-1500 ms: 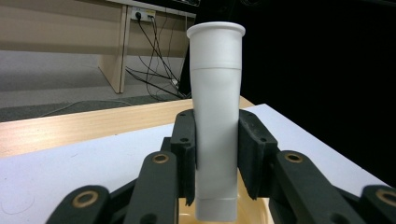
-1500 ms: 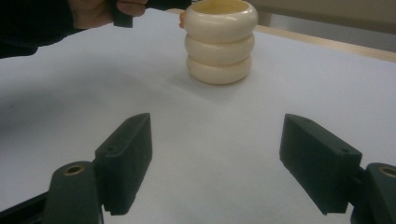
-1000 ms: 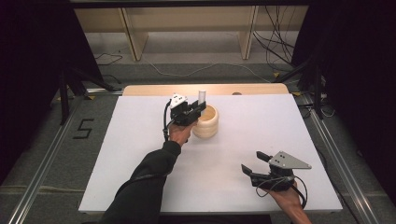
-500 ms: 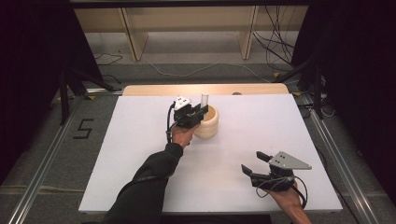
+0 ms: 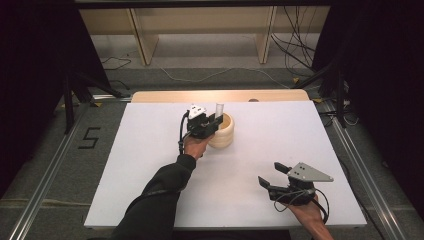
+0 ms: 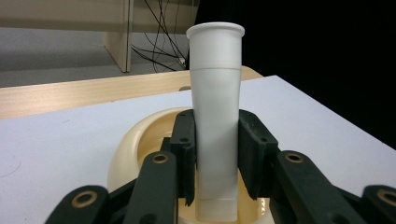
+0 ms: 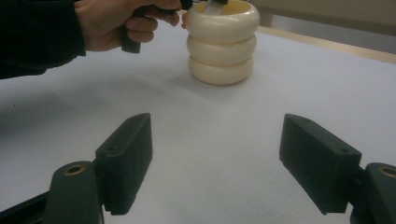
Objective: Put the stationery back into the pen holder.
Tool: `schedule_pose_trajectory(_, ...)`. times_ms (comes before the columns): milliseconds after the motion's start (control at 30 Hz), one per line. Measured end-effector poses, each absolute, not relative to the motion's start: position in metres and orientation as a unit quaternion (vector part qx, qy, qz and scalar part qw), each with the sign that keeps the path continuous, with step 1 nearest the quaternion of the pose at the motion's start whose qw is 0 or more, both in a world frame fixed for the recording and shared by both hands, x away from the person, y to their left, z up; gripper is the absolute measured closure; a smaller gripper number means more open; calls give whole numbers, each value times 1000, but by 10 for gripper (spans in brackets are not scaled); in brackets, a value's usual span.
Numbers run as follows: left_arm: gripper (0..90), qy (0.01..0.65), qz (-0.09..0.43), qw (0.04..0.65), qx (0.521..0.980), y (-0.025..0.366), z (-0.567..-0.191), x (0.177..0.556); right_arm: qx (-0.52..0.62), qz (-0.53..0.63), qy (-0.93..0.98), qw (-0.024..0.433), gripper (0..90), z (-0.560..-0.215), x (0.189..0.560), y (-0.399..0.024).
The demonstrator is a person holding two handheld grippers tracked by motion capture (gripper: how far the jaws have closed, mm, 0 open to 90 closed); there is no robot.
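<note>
Left gripper view: left gripper (image 6: pixel 217 161) is clenched on a white tube (image 6: pixel 217 116), upright, its base down inside the cream holder (image 6: pixel 140 144) at approx 12 o'clock on the table (image 5: pixel 150 165). Tube looks light, stiff, smooth plastic, prob. slippery; grip mid-body, below the flared lip. Right gripper (image 7: pixel 215 163) idles, jaws wide, nothing between, at 5 o'clock.

Ahead of our right tongs (image 5: pixel 273 176) we find bare tabletop (image 5: pixel 280 135) up to the ringed holder (image 5: pixel 223 134); our left tongs (image 5: pixel 212 121) and the tube (image 5: pixel 219 108) block its mouth.
</note>
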State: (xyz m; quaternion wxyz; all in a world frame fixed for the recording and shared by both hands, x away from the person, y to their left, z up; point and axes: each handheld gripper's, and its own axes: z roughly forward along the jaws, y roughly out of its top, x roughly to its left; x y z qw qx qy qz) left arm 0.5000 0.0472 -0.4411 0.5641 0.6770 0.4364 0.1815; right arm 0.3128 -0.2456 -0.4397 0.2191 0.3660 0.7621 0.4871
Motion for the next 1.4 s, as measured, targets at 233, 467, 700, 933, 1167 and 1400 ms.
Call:
schedule_pose_trajectory(233,693,434,189,550,688,46,-442,500,367,487,762,218,262,-440,313,-245)
schedule_pose_trajectory(467,693,429,195,541,697,44,-442,499,364,487,763,218,262,-440,313,-245)
schedule_pose_trajectory(700,693,430,192,523,710,42,-441,501,365,486,764,218,262,-440,313,-245)
schedule_pose_trajectory(933,684,433,187,512,718,41,-439,502,367,487,763,216,262,-441,314,-245)
schedule_pose_trajectory(1167,356,429,183,518,717,43,-423,500,367,486,763,216,262,-441,314,-245)
schedule_pose_trajectory(1400,295,423,177,517,723,48,-405,493,368,484,764,215,262,-441,314,-245)
